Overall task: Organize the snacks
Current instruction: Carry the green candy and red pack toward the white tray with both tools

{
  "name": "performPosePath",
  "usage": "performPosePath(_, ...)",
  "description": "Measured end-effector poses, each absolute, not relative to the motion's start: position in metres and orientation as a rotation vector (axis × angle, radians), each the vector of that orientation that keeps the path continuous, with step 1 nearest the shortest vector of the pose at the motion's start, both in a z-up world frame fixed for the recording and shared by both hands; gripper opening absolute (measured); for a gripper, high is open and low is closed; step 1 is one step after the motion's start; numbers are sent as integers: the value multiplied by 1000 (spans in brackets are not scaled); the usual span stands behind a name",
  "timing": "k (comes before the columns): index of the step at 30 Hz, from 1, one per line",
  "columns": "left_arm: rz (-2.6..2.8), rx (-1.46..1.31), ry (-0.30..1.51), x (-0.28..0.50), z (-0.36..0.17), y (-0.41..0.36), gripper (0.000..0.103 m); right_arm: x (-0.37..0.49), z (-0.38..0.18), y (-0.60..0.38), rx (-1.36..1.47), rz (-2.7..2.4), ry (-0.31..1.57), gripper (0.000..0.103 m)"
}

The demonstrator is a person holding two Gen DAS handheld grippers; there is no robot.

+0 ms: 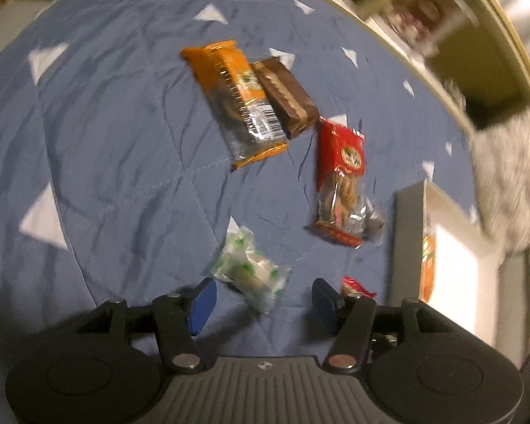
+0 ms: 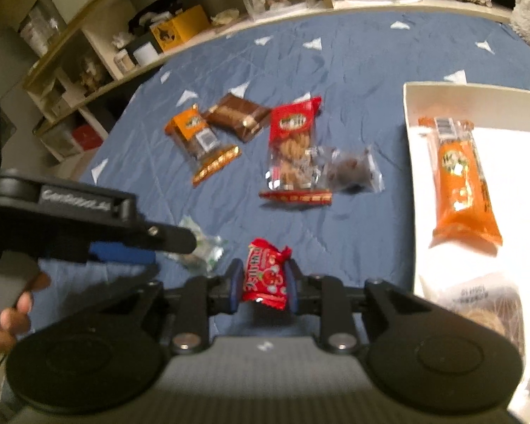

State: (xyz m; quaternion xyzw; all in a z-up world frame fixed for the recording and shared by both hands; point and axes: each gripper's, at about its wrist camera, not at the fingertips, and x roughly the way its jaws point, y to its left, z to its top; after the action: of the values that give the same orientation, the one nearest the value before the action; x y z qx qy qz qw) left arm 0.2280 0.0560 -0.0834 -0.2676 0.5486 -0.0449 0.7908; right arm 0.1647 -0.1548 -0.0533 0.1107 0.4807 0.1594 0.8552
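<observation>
My right gripper [image 2: 263,288] is shut on a small red candy packet [image 2: 266,277], just above the blue quilt. My left gripper [image 1: 263,302] is open over a clear green-and-white sweet packet [image 1: 251,274], which lies between its blue pads. The left gripper also shows at the left of the right wrist view [image 2: 123,247]. On the quilt lie an orange biscuit pack [image 1: 235,100], a brown wafer bar [image 1: 286,93], a red biscuit pack [image 1: 341,180] and a small clear packet [image 2: 353,171]. A white box [image 2: 441,99] at the right holds an orange pack [image 2: 461,180].
Open shelves [image 2: 123,46] with boxes and jars run along the far edge of the bed. A furry grey cushion [image 1: 512,162] lies beyond the white box [image 1: 410,233]. The blue quilt [image 1: 106,141] has white triangles.
</observation>
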Motion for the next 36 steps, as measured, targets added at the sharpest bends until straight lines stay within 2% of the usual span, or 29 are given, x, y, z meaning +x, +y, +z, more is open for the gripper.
performPosePath(10,31,-865,1180,230,-113,60,59,168,-55,-150,216,342,1009,30)
performPosePath(20,-1,-681,1137,245,-106,49,58,167,-55,-149,202,348,1016,30)
performPosePath(25,-35,-496,1167,245,-102,36,47,169,-57,-151,199,345,1026,30)
performPosePath(30,-17,-437,1171,248,-106,32,33,170,-58,-149,190,344,1032,30)
performPosePath(36,-42,-393,1148,245,-98,29,32,170,-57,-150,184,343,1026,30)
